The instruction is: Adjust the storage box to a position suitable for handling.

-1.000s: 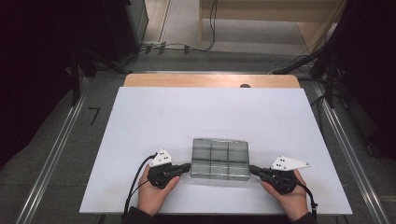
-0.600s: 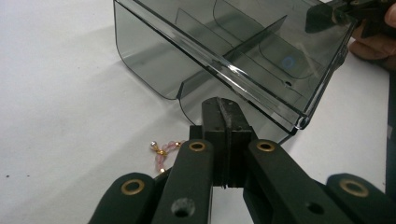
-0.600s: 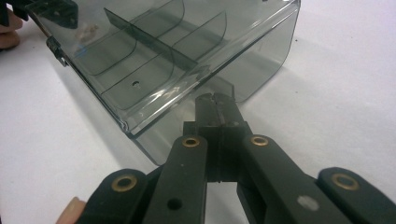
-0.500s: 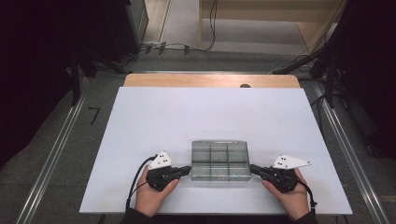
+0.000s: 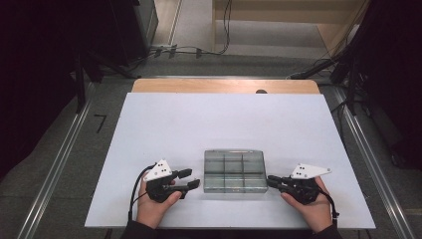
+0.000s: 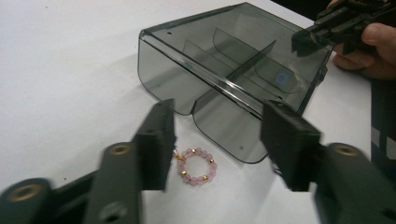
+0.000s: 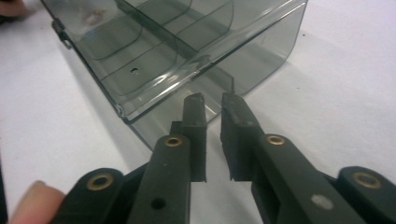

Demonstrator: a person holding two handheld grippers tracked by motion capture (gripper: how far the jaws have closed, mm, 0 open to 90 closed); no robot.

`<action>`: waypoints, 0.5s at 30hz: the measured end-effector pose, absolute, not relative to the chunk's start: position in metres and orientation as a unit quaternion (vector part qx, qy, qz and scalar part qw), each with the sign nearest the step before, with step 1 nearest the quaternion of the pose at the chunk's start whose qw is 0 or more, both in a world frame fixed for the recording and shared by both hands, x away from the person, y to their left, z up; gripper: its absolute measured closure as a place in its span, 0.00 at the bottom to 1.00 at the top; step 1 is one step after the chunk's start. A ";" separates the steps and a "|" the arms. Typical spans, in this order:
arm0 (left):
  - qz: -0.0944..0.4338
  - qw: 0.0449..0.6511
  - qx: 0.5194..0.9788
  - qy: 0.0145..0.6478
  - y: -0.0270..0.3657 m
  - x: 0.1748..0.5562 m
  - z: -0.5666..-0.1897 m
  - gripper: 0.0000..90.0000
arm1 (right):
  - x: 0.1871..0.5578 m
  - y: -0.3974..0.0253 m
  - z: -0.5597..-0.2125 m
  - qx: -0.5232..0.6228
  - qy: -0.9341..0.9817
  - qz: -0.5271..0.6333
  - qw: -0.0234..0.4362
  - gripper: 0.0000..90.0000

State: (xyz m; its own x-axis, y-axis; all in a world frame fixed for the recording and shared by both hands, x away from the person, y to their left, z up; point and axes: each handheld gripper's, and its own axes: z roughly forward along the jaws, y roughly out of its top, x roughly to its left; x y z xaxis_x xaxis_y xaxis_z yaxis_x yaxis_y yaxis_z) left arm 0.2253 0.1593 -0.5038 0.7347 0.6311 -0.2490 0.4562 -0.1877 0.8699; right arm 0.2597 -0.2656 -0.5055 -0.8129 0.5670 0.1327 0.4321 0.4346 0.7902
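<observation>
At the near edge of the white surface, in the high view, the smoky transparent plastic box with six compartments lies between the left claw, spread open, and the right claw, whose tips reach the box side. In the left gripper view, the small pink bead bracelet with gold beads lies on the surface just before the box, between the open jaws, so picking it up is not yet done. In the right gripper view, the right claw is almost closed on a thin box edge; whether it really pinches it is hard to make out.
</observation>
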 end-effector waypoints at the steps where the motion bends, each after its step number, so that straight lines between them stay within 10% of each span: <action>1: 0.085 0.530 0.766 0.355 0.159 0.225 -0.504 0.44 | 0.260 -0.266 -0.505 0.293 0.844 0.442 0.073 0.86; 7: 0.085 0.526 0.765 0.361 0.160 0.226 -0.507 0.17 | 0.261 -0.268 -0.501 0.283 0.844 0.450 0.066 0.87; 15: 0.088 0.517 0.771 0.361 0.156 0.227 -0.509 0.06 | 0.260 -0.268 -0.500 0.267 0.850 0.452 0.055 0.95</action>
State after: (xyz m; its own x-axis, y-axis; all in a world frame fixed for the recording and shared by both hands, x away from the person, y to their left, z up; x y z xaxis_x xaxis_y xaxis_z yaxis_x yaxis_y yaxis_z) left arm 0.2270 0.1558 -0.5091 0.7236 0.6475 -0.2389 0.4664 -0.2036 0.8608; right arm 0.2600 -0.2684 -0.4996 -0.8517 0.5029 0.1473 0.4032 0.4494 0.7971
